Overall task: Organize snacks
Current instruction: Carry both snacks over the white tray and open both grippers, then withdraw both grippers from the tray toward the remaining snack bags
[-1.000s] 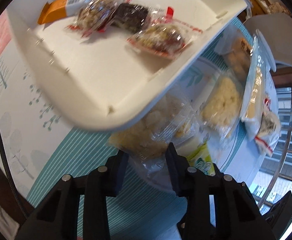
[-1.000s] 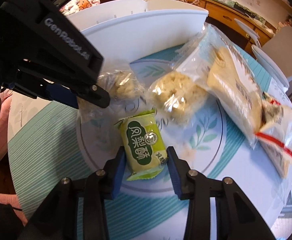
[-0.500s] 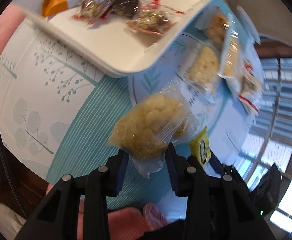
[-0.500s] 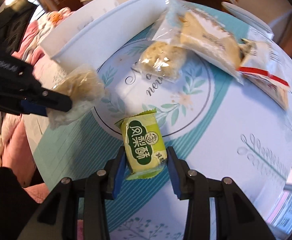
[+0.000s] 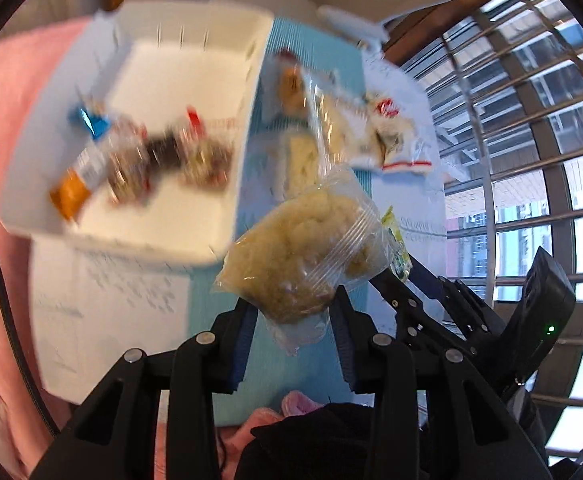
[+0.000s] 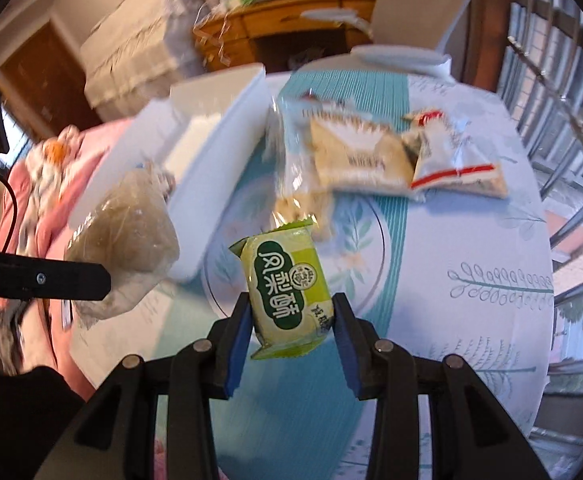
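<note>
So my left gripper [image 5: 293, 312] has its jaws clamped on a clear bag of pale crumbly cookies [image 5: 303, 256], held up off the bench [image 5: 139, 300]. My right gripper [image 6: 289, 324] has its jaws pinched on a green pineapple cake packet [image 6: 285, 284], also lifted clear. The two loads sit close, cookies to the packet's left in the right wrist view. Past them, the white tray [image 5: 131, 236] lies left with blurry wrapped snacks [image 5: 151, 156] inside, its near rim just beyond the cookies. Loose snack bags [image 6: 371, 152] lie right of the tray's edge, toward the far side. The bench's right side [image 6: 471, 260] looks open, right up to the window bars [image 5: 531, 120].
</note>
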`<state>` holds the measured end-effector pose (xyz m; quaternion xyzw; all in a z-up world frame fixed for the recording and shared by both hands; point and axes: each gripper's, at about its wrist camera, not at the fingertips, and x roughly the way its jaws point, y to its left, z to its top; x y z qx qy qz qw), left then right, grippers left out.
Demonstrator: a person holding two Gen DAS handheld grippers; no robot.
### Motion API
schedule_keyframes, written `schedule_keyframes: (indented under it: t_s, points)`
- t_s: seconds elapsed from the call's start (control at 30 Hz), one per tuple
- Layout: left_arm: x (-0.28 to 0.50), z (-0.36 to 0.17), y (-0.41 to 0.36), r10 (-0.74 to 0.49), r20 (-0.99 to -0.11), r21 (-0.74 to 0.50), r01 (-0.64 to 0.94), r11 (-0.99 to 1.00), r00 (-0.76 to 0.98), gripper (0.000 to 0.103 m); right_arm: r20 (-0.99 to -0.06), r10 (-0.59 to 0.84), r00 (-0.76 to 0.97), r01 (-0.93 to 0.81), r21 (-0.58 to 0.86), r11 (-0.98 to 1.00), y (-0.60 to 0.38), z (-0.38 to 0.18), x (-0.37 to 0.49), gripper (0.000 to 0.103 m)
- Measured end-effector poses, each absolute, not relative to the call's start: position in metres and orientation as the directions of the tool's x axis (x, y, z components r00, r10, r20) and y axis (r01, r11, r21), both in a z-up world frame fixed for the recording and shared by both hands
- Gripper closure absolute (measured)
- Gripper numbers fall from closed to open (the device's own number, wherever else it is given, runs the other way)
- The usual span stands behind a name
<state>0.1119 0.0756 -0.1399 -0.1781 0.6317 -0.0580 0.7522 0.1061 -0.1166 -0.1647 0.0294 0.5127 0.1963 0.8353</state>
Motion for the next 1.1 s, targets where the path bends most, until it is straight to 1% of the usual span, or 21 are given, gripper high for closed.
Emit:
schedule_keyframes:
  t_s: [0.17,0.33,0.53,0.73,0.77,0.8,0.83,0.87,0.93,1.0,1.1]
  points:
    - [0.112,-0.109,0.097,-0.275,-0.916,-0.303,-0.055,0.951,0.293,0.068,-0.811,0.367,0.456,-0.255,0.276,0.927,-0.092,-0.144,0.100,0.063]
    - [0.117,-0.102,0.123,-0.255,-0.907,-0.281,-0.032,0.959,0.336,0.068,-0.770,0.397,0.499,-0.232,0.323,0.918,-0.065,-0.130,0.101,0.063]
    - [0.121,-0.107,0.174,-0.201,-0.915,-0.245,-0.088,0.965,0.350,0.068,-0.725,0.438,0.532,-0.251,0.359,0.899,-0.019,-0.119,0.104,0.063]
    - [0.131,-0.118,0.220,-0.141,-0.928,-0.209,-0.168,0.964,0.346,0.067,-0.718,0.455,0.526,-0.296,0.346,0.890,0.024,-0.119,0.109,0.062]
    - [0.134,-0.124,0.227,-0.142,-0.935,-0.210,-0.185,0.960,0.326,0.064,-0.718,0.456,0.526,-0.302,0.344,0.889,0.028,-0.120,0.109,0.062]
    - [0.135,-0.128,0.233,-0.147,-0.941,-0.216,-0.206,0.954,0.306,0.053,-0.722,0.458,0.518,-0.313,0.339,0.887,0.034,-0.121,0.110,0.060]
    - [0.136,-0.133,0.241,-0.153,-0.945,-0.226,-0.243,0.943,0.288,0.044,-0.727,0.460,0.510,-0.323,0.334,0.885,0.038,-0.122,0.110,0.052]
    - [0.135,-0.137,0.245,-0.152,-0.947,-0.229,-0.262,0.937,0.283,0.031,-0.732,0.461,0.503,-0.333,0.328,0.884,0.042,-0.123,0.110,0.047]
    - [0.135,-0.139,0.250,-0.156,-0.949,-0.235,-0.282,0.930,0.275,0.029,-0.734,0.459,0.500,-0.339,0.322,0.884,0.044,-0.124,0.108,0.044]
    - [0.135,-0.142,0.248,-0.152,-0.951,-0.228,-0.280,0.932,0.270,0.024,-0.738,0.456,0.498,-0.335,0.321,0.886,0.042,-0.125,0.109,0.041]
    - [0.136,-0.141,0.240,-0.154,-0.950,-0.229,-0.272,0.935,0.271,0.023,-0.743,0.443,0.501,-0.315,0.320,0.893,0.035,-0.126,0.111,0.038]
